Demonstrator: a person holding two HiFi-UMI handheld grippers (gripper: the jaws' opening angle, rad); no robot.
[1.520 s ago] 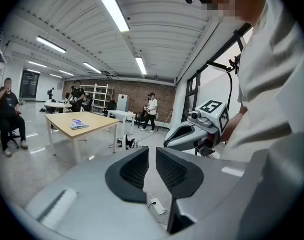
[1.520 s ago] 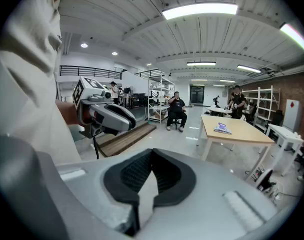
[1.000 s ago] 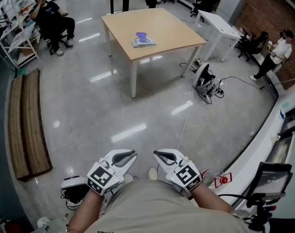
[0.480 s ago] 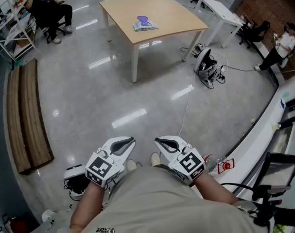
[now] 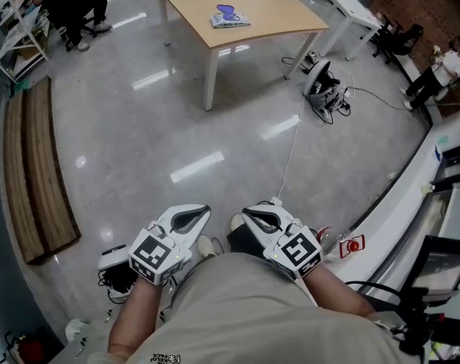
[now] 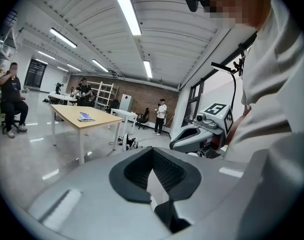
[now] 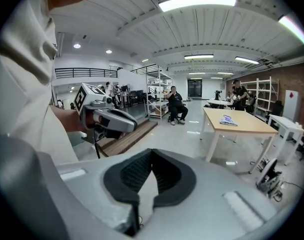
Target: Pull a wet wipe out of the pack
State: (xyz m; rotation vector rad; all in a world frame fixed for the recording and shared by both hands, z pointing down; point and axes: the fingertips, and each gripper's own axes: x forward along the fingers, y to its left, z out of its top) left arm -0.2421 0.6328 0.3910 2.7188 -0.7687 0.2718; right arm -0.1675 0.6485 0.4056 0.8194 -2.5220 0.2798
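Fingers ribbed, black, pressed together on left gripper, right gripper; wipe pack on wooden table.

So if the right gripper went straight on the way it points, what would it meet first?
Probably bare floor. The right gripper points slightly downward across open floor, left of the table; nothing stands nearer in that line, though depth is hard to judge.

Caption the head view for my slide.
Left gripper and right gripper empty at waist, left fingers just closed; wet wipe pack on distant table.
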